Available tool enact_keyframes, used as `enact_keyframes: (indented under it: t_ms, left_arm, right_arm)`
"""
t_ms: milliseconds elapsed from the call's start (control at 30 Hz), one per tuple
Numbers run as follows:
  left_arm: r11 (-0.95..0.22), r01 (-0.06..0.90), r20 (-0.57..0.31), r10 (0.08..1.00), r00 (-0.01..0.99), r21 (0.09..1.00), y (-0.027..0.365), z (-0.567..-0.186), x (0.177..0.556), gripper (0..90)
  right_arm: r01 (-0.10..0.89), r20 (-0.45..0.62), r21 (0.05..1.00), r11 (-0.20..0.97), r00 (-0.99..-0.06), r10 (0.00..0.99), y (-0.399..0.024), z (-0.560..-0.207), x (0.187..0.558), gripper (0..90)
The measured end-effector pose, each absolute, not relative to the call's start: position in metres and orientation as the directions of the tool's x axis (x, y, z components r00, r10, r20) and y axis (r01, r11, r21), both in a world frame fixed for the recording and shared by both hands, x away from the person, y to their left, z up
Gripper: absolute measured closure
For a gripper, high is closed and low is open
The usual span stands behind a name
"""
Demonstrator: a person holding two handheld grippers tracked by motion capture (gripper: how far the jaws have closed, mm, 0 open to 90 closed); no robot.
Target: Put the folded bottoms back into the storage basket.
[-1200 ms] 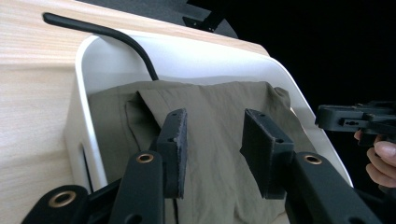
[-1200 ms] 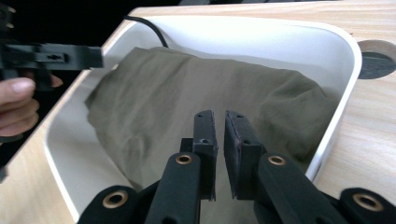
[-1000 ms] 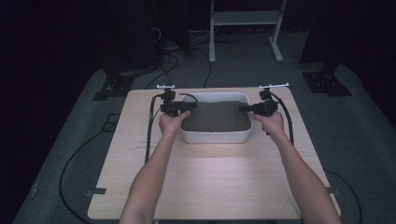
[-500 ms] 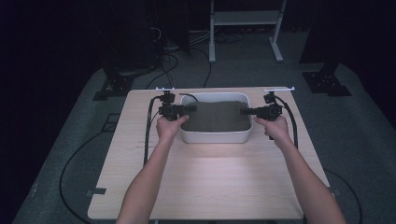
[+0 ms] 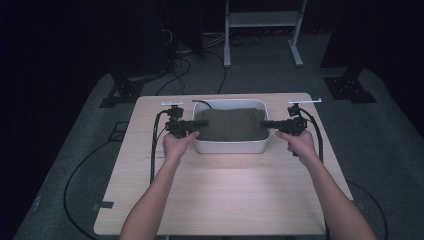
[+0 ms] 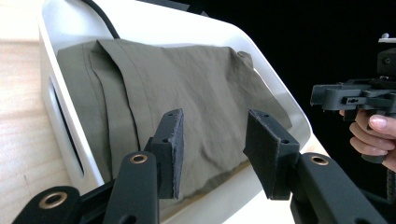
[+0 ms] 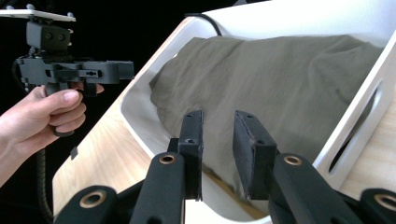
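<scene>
over the last second both hands had drifted slightly outward and settled at the two short ends of the white bin (image 5: 230, 146), a sign, i judged, that the reach for the cloth inside was about to begin rather than finished. the left gripper (image 6: 212, 140) had its jaws spread wide, holding nothing, poised above the near rim with the folded olive garment (image 6: 187, 98) lying just beyond and below its pads. the right gripper (image 7: 218, 149) was parted more narrowly, also empty, with the same garment (image 7: 280, 93) straight ahead of it inside the bin. neither claw touched the fabric.
</scene>
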State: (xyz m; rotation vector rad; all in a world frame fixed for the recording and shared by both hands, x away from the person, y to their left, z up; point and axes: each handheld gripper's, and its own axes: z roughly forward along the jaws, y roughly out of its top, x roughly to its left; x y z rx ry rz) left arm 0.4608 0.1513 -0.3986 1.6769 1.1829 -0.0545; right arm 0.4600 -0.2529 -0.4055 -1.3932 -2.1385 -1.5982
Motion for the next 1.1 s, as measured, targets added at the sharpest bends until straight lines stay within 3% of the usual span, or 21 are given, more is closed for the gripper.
enact_keyframes:
  t_ms: [1100]
  left_arm:
    - [0.033, 0.69, -0.569, 0.594, 0.568, 0.723, 0.156, -0.397, 0.418, 43.4]
  right_arm:
    - [0.712, 0.6, 0.702, 0.008, -0.597, 0.532, -0.279, -0.411, 0.413, 60.6]
